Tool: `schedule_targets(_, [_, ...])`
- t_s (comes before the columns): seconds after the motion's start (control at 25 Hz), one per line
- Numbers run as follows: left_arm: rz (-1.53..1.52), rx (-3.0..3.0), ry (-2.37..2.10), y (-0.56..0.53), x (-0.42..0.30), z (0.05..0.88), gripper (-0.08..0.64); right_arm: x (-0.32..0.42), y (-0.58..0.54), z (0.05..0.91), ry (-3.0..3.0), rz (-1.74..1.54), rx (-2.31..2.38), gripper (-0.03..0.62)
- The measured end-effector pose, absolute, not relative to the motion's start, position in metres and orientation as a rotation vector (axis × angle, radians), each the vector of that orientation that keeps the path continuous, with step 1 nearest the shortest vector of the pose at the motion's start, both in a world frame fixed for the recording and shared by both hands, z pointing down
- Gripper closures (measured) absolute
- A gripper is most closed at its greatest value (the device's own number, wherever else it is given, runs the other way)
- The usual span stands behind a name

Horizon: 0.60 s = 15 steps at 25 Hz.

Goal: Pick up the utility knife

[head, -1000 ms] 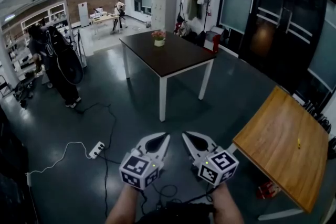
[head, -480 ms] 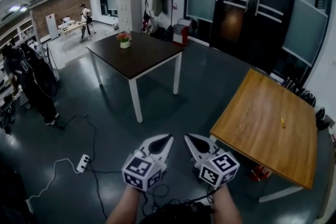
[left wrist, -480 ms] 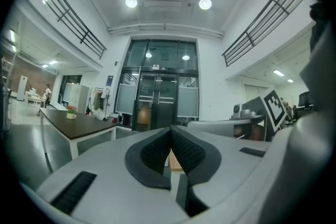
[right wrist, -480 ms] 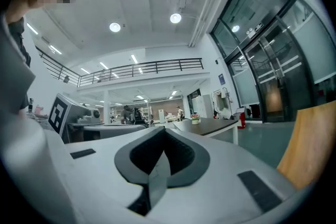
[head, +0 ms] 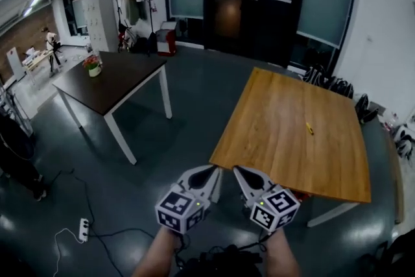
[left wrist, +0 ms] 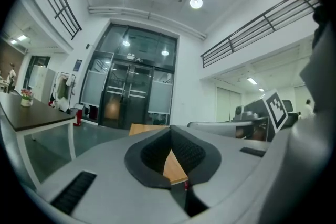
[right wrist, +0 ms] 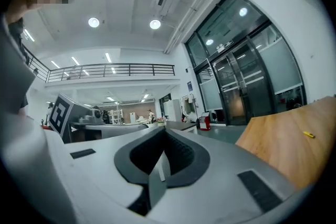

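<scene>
Both jaws are closed on nothing: left gripper (head: 210,170) and right gripper (head: 238,170) sit side by side, short of the wooden surface (head: 272,146). The knife (head: 309,128), small and yellow, lies well apart from them near the surface's middle. Judged light, stiff and smooth-bodied; best gripped across the handle's mid-length. The right gripper view shows it; the left gripper view does not.

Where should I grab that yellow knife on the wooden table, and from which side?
Probably mid-length, jaws across its narrow width, coming down from above: the knife lies flat as a thin bar on the table, with nothing beside it. It is too small here to tell the blade end. Open the shut right gripper first.
</scene>
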<state>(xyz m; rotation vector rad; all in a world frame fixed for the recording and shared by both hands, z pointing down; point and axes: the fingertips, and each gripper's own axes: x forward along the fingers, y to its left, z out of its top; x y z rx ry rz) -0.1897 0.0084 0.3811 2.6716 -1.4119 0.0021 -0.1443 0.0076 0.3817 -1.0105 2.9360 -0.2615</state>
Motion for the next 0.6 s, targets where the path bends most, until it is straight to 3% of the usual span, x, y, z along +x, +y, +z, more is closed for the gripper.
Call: schedule_targets(0.6, [0.064,2.78,-1.087,-0.084,0.011,0.384,0.552,0.063,-0.07,0.379,2.72,-0.281,-1.377,0.591])
